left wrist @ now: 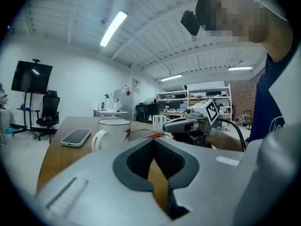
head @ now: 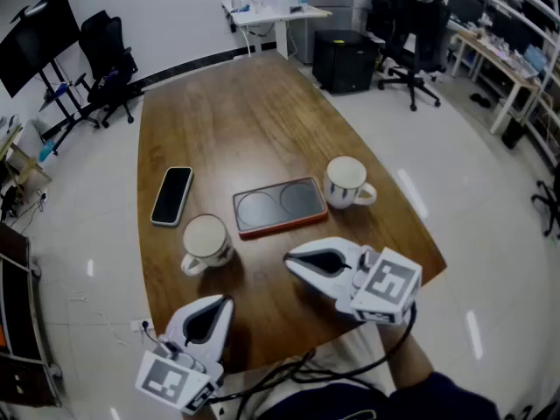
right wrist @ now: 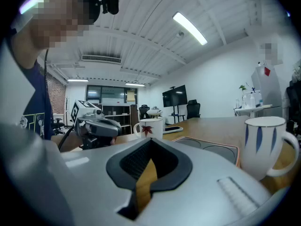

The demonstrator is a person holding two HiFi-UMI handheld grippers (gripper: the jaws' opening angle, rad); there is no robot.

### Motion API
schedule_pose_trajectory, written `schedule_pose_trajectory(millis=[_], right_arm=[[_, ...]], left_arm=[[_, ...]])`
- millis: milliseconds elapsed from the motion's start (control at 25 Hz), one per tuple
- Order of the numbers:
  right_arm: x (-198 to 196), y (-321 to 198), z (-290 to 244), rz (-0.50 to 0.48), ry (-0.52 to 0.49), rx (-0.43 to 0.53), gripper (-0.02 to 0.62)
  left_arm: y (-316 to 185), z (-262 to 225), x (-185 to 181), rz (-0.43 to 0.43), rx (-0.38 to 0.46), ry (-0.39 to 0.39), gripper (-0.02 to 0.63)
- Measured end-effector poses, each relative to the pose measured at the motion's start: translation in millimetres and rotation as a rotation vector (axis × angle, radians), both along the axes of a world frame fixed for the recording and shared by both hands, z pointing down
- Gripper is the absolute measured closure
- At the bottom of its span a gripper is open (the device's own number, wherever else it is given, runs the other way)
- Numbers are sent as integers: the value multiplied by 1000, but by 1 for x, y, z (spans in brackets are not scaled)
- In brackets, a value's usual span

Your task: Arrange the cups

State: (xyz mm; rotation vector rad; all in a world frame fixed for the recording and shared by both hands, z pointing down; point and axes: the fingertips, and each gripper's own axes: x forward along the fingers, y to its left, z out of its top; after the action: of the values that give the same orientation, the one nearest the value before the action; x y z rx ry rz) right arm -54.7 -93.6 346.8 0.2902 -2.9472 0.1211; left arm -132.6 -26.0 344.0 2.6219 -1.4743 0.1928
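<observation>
Two white cups stand on the wooden table (head: 227,129). One cup (head: 206,241), with a red leaf print (right wrist: 149,127), is left of an orange-rimmed tray (head: 280,206) with two round wells. The other cup (head: 347,182), with blue stripes (right wrist: 265,145), is at the tray's right end. My left gripper (head: 224,301) hovers near the table's front edge, just below the left cup, shut and empty. My right gripper (head: 289,259) hangs below the tray, pointing left, also shut with nothing held. Each gripper appears in the other's view: the right gripper (left wrist: 190,125) and the left gripper (right wrist: 99,125).
A dark phone (head: 171,195) lies left of the tray, beyond the left cup. Office chairs (head: 109,59), a monitor stand (head: 35,38) and desks (head: 276,11) ring the table on the white floor.
</observation>
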Motion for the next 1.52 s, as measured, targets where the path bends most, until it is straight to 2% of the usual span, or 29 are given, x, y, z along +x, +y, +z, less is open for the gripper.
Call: schedule_pose_trajectory(millis=[240, 960, 1240, 1480, 1520], right_arm=[[1, -4, 1, 3, 6, 10, 595], [1, -3, 2, 6, 8, 4, 595], [1, -3, 2, 5, 8, 4, 595], [1, -3, 1, 4, 5, 5, 595], [0, -3, 1, 4, 5, 5, 595]], left_arm=[[-5, -1, 3, -12, -4, 32, 603], [-4, 1, 1, -10, -5, 16, 603], [-1, 2, -30, -160, -10, 18, 603], [8, 7, -57, -213, -52, 17, 601], [8, 9, -60, -208, -65, 16, 583]])
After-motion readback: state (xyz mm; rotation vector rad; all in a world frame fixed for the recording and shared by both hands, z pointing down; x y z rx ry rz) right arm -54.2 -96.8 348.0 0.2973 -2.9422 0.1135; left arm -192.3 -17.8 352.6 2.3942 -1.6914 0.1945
